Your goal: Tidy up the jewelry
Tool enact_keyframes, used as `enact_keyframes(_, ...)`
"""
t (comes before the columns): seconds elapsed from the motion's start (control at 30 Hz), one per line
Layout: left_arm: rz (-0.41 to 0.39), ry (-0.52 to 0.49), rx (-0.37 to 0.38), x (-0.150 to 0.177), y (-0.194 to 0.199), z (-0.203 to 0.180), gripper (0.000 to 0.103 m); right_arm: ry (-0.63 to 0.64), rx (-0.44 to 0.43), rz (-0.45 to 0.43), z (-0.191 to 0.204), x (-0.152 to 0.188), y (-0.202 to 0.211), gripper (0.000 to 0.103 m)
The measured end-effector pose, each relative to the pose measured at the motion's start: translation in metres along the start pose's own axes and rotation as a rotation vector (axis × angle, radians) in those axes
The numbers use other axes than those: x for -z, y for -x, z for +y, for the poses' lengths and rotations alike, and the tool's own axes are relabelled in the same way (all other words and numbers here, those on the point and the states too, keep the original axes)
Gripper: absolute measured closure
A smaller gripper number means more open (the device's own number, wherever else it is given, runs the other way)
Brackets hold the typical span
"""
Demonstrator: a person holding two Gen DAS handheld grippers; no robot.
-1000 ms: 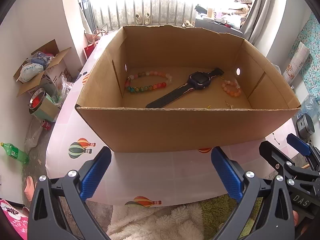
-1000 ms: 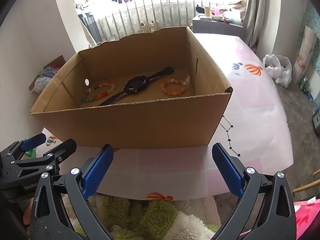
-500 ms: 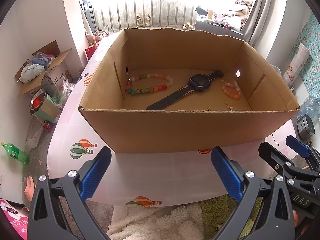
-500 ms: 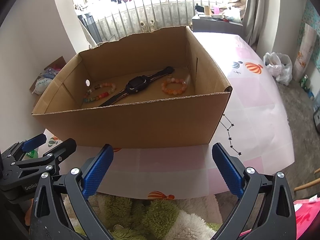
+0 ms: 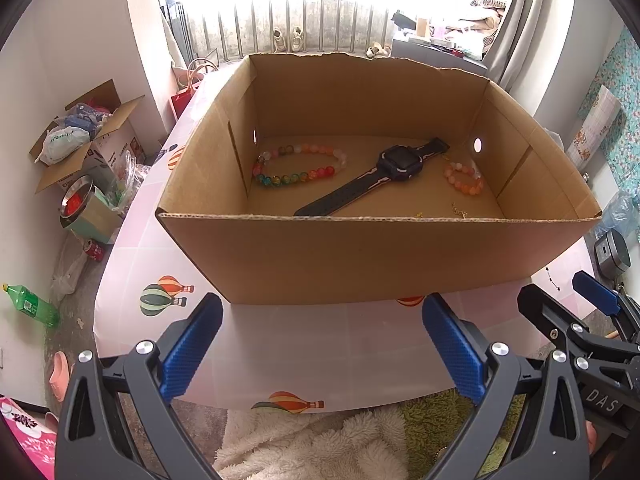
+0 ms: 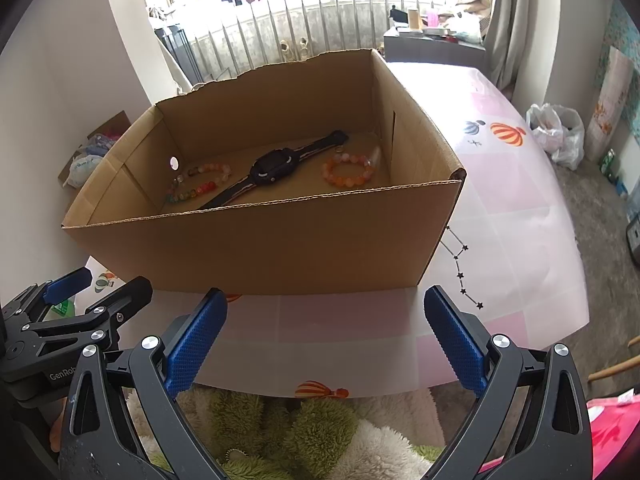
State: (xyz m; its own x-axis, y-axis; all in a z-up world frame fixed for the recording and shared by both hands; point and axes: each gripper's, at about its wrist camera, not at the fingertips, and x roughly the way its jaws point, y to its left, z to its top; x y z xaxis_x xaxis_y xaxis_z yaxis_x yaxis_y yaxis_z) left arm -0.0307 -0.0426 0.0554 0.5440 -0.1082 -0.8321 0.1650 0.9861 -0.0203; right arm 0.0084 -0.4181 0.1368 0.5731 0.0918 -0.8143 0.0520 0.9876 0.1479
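- Watch (image 5: 384,174) flat on the floor of the cardboard box (image 5: 360,256), roughly mid-box, strap stretched on a diagonal: near end toward the front-left, far end toward the back-right corner.
- Multicoloured bead bracelet (image 5: 298,166) to the left of the watch, close to the left wall; orange bead bracelet (image 5: 464,179) to the right, near the right wall; both apart from the watch.
- Small gold bits (image 5: 458,210) by the front wall, too tiny to identify.
- All of it ahead of and below the box rim, so reachable only by going up over the front wall and down.
- Left gripper (image 5: 322,350) wide apart, holding nothing, low over the table (image 5: 288,344) just short of the box front; nearer the multicoloured bracelet.
- Right gripper (image 6: 326,342) likewise spread and empty, level with the right half of the box; nearer the orange bracelet (image 6: 347,170).
- Watch (image 6: 274,168) about midway between both; probably a grip across the strap, square to that diagonal.
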Motion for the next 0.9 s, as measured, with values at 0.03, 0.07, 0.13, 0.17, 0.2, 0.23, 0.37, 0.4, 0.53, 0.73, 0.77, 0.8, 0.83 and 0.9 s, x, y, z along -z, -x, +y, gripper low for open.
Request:
enact_keyframes(0.03,0.0,0.0,-0.001,0.0002,0.0005,-0.0004,0.006,0.0,0.0,0.001,-0.0002,0.0,-0.0001,0.008)
enact_keyframes(0.07,0.001,0.0,0.0,0.0002,0.0004,-0.0004,0.006,0.0,0.0,0.0,-0.0003,0.0001,-0.0001,0.008)
enact_keyframes(0.13,0.0,0.0,-0.001,0.0002,0.0006,-0.0004,0.006,0.0,0.0,0.0,-0.0001,0.0,-0.0001,0.008)
enact_keyframes(0.17,0.0,0.0,0.0,0.0001,0.0005,-0.0003,0.006,0.0,0.0,0.0,-0.0001,-0.0002,0.0,0.008)
enact_keyframes(0.2,0.001,0.0,0.0,0.0003,0.0006,-0.0004,0.006,0.0,0.0,0.0,0.0001,-0.0003,0.0,0.008)
enact_keyframes(0.23,0.001,0.001,0.0,0.0003,0.0006,-0.0006,0.006,0.001,0.0,0.0,0.0,-0.0004,0.0,0.008)
enact_keyframes(0.37,0.008,-0.011,-0.003,0.0016,0.0004,-0.0024,0.006,-0.006,-0.005,0.0,-0.0009,-0.0004,0.0,0.008)
enact_keyframes(0.4,0.006,-0.012,-0.005,0.0016,0.0007,-0.0027,0.006,-0.005,-0.006,0.0,-0.0009,-0.0002,0.0,0.008)
enact_keyframes(0.53,0.004,-0.012,-0.006,0.0021,0.0017,-0.0026,0.006,-0.006,-0.008,0.0,-0.0015,0.0003,0.0005,0.008)
enact_keyframes(0.73,0.004,-0.013,-0.006,0.0019,0.0014,-0.0027,0.006,-0.009,-0.009,0.0,-0.0018,0.0003,0.0008,0.008)
enact_keyframes(0.77,0.005,-0.013,-0.005,0.002,0.0015,-0.0027,0.006,-0.01,-0.008,0.0,-0.0012,0.0004,0.0012,0.008)
enact_keyframes(0.8,0.004,-0.013,-0.005,0.002,0.0016,-0.0029,0.006,-0.009,-0.008,0.0,-0.0012,0.0003,0.0011,0.008)
enact_keyframes(0.83,0.004,-0.013,-0.005,0.002,0.0016,-0.0028,0.006,-0.009,-0.008,0.0,-0.0014,0.0002,0.0011,0.008)
enact_keyframes(0.9,0.005,-0.013,-0.005,0.0021,0.0017,-0.003,0.006,-0.01,-0.008,0.001,-0.0011,0.0001,0.0008,0.008)
